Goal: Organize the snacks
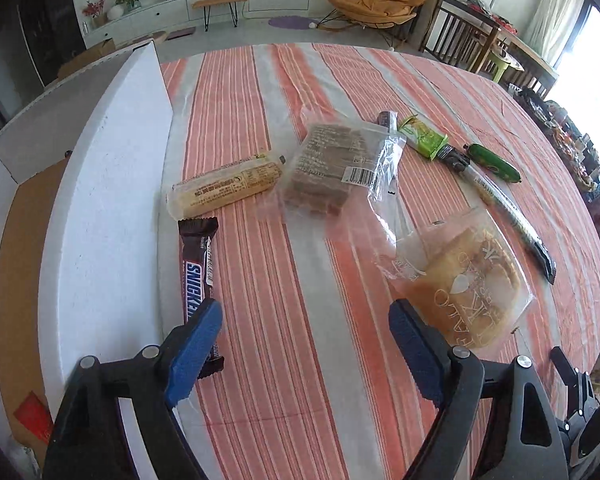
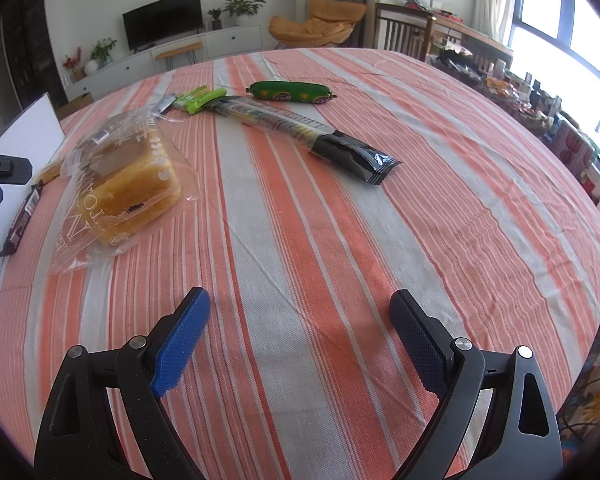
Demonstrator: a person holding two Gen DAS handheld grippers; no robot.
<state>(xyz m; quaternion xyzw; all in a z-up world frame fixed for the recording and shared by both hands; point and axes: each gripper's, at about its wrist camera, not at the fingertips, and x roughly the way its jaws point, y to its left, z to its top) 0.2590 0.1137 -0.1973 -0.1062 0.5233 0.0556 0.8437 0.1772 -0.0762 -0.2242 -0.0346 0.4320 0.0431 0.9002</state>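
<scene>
Snacks lie on a striped cloth. In the left wrist view: a Snickers bar, a yellow roll pack, a clear bag of brown biscuits, a bagged cake, a green wafer pack, a green sausage and a long black-ended stick pack. My left gripper is open and empty, its left pad beside the Snickers. My right gripper is open and empty over bare cloth, with the cake, stick pack and sausage ahead.
A white foam box with a cardboard flap stands at the table's left edge. The striped tablecloth spreads right. Chairs, a TV unit and cluttered shelves lie beyond the table.
</scene>
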